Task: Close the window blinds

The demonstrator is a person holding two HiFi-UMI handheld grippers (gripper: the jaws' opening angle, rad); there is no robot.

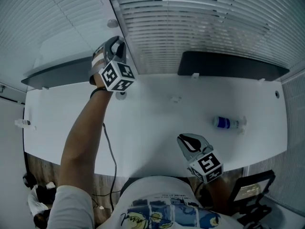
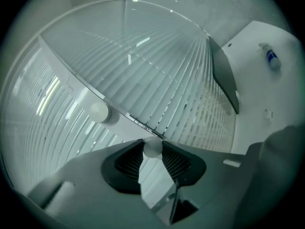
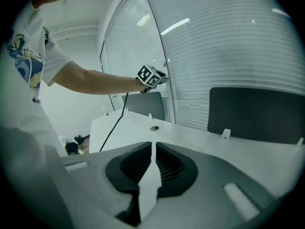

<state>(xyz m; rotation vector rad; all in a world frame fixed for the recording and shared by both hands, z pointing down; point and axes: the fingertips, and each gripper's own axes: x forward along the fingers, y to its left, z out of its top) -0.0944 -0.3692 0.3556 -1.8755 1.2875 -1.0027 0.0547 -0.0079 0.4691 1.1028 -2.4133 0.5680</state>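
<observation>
The bare left arm (image 1: pixel 81 137) stretches out to the far left and holds the left tongs (image 1: pixel 118 46) nearly level, marker cube facing up. Their jaws are clamped on a small white round knob (image 2: pixel 152 148). The right tongs (image 1: pixel 189 141) sit low and near, close to the torso, tilted downward, jaws drawn together with nothing between them.

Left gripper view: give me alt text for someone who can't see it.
The left tool grips a small white knob on the frame between two panes of slatted blinds. A second knob sits further along the frame; a white desk lies at right.
</observation>
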